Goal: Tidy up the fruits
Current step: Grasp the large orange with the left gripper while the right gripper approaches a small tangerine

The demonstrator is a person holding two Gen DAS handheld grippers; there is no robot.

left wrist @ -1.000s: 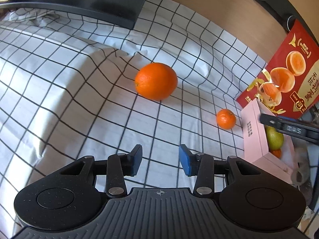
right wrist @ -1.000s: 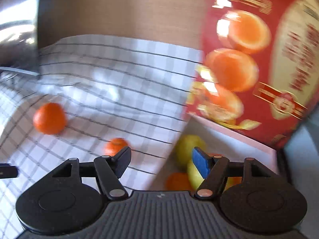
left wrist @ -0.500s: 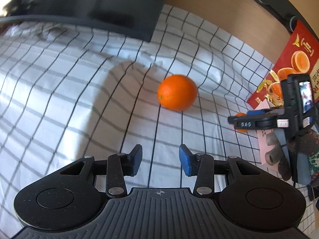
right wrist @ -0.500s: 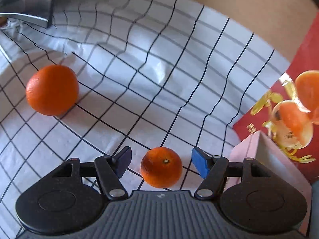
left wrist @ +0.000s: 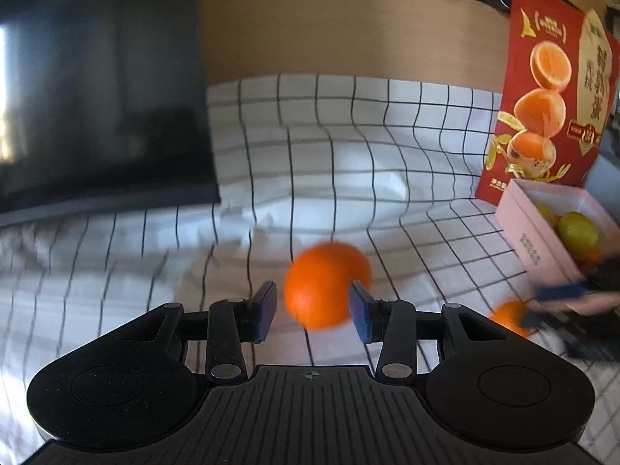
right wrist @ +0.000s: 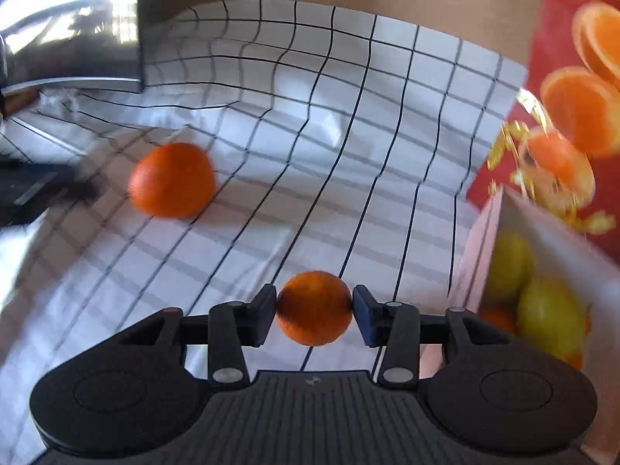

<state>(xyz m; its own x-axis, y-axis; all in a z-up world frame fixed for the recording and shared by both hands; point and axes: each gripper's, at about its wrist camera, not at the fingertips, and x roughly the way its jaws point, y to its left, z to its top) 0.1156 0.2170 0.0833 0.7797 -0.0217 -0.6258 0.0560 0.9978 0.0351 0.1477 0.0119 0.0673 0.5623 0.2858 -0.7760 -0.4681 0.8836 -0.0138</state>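
The right gripper (right wrist: pixel 314 312) is angled steeply down at the checked cloth (right wrist: pixel 348 135) and has clamped its two pads on the small orange (right wrist: pixel 314 308), one pad pressed to each side of the fruit. From the left wrist view the same fruit shows as an orange blob (left wrist: pixel 509 317) low on the right, half covered by the blurred dark shape of that gripper (left wrist: pixel 558 298).

Taking the small orange as the landmark: the pink box (right wrist: pixel 480 255) stands just to its right, open at the top, with yellow-green fruit (right wrist: pixel 550 314) and a bit of orange fruit inside. Behind the box a red printed package (right wrist: pixel 562 77) with pictures of oranges stands upright. Up and to the left of the small orange, well apart from it, the large orange (right wrist: pixel 172 180) lies on the cloth.

The left gripper (left wrist: pixel 313 312) tilts down less steeply. Its jaws stand partly apart and grip nothing; the large orange (left wrist: pixel 327 285) shows between and just beyond the fingertips, with a gap to the left pad, while the right pad overlaps its edge in the picture and the blur hides whether they touch. Farther left of the large orange a dark flat screen (left wrist: pixel 100 89) rests on the cloth, with a wooden wall (left wrist: pixel 348 23) behind.
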